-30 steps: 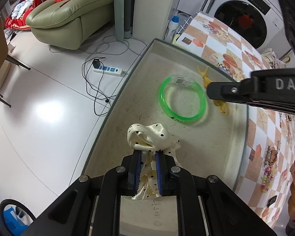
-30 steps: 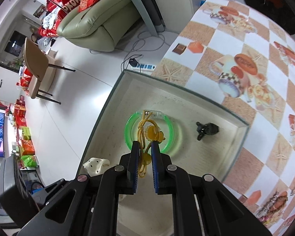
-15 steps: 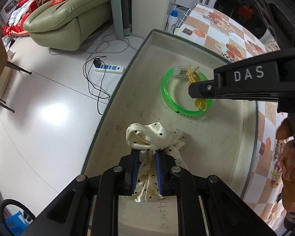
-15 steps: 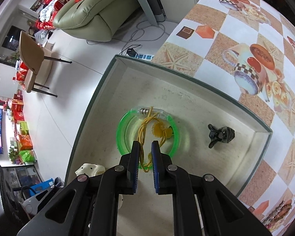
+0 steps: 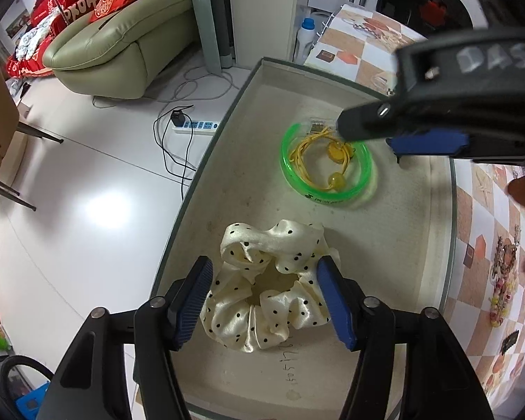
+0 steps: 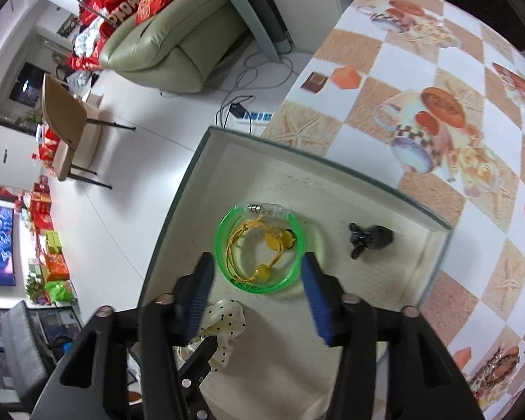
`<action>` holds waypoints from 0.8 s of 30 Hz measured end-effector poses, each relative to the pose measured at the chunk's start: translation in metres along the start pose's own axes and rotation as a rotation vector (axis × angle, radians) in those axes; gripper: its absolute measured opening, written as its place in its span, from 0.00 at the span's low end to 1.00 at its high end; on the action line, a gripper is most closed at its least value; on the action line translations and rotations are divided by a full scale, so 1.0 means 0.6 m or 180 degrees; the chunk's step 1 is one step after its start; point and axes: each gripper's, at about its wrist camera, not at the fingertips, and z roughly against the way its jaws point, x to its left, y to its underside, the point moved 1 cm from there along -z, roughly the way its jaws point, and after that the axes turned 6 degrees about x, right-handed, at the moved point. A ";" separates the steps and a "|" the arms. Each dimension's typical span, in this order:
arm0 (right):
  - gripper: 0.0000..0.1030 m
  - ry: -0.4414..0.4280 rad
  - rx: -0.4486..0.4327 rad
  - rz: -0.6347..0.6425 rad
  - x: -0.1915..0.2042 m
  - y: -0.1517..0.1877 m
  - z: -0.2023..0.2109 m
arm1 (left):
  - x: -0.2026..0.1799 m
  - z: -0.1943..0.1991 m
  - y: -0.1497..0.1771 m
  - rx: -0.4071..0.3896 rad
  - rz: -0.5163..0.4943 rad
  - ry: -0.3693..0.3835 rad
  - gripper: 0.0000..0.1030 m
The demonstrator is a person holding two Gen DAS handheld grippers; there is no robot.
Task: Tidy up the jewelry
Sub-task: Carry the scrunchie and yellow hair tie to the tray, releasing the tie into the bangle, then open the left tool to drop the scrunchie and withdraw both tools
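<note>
A cream polka-dot scrunchie [image 5: 267, 288] lies in the shallow beige tray [image 5: 395, 238], between the spread fingers of my open left gripper [image 5: 266, 301]; it also shows in the right wrist view [image 6: 224, 318]. A green bangle [image 5: 325, 164] lies further in the tray with a yellow beaded cord [image 5: 320, 155] inside it. My right gripper [image 6: 259, 297] is open and empty just above the bangle [image 6: 259, 250] and the cord [image 6: 262, 252]. A small dark hair clip [image 6: 371, 238] lies to the right of the bangle.
The tray sits at the left edge of a table with a checkered printed cloth [image 6: 437, 105]. A beaded piece of jewelry [image 5: 504, 280] lies on the cloth to the right. Beyond the edge are white floor, a power strip [image 5: 196, 126], a sofa and a chair.
Both grippers have opened. The left let go of the scrunchie, which now lies spread in the tray. The right let go of the yellow cord, which now lies inside the bangle.
</note>
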 end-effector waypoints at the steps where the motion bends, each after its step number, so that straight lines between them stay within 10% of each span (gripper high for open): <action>1: 0.64 -0.0011 -0.0026 -0.0027 -0.006 0.004 0.009 | 0.000 0.004 0.002 -0.0021 -0.0004 -0.0022 0.99; 7: 0.82 -0.0007 -0.0155 -0.0184 -0.044 0.041 0.056 | -0.001 0.030 0.009 -0.0084 -0.0072 -0.0092 1.00; 24: 0.85 0.0106 -0.0514 -0.1163 -0.240 0.222 0.173 | -0.147 0.084 0.021 -0.0086 -0.0711 0.0038 1.00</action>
